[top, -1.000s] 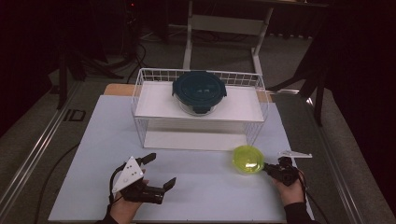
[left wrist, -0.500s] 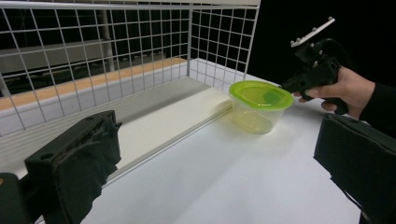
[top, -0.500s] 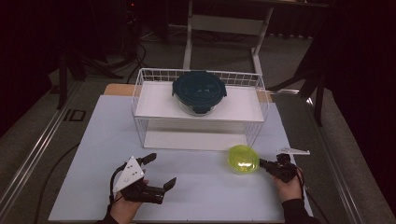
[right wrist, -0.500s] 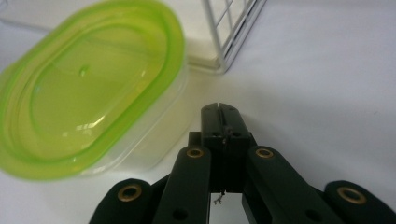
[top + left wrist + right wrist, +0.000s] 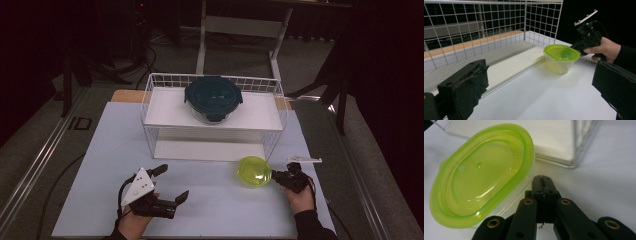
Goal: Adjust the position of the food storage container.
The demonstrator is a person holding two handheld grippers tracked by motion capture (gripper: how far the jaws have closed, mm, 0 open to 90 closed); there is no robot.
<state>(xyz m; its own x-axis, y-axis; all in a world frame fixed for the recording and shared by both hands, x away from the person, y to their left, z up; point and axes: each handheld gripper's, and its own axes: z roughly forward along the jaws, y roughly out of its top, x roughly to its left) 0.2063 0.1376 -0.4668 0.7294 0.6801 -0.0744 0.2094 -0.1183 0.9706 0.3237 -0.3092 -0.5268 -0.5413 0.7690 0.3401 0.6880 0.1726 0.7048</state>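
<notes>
A clear tub with a lime-green lid stands on the white table just in front of the wire rack's right end. My right gripper is shut with nothing between its jaws. Its closed tip rests against the tub's clear side, just under the lid rim. My left gripper lies at the near left, open and empty, well apart from the tub. In the left gripper view the tub stands beyond my open left gripper, with the right gripper at its far side.
A white wire rack stands mid-table with a white shelf, and a round glass container with a dark teal lid sits on top. A white board lies under the rack. The table's right edge is close to my right hand.
The green-lidded tub has slid a little to the left, with my shut right gripper following against its side. The left gripper has stayed put.
</notes>
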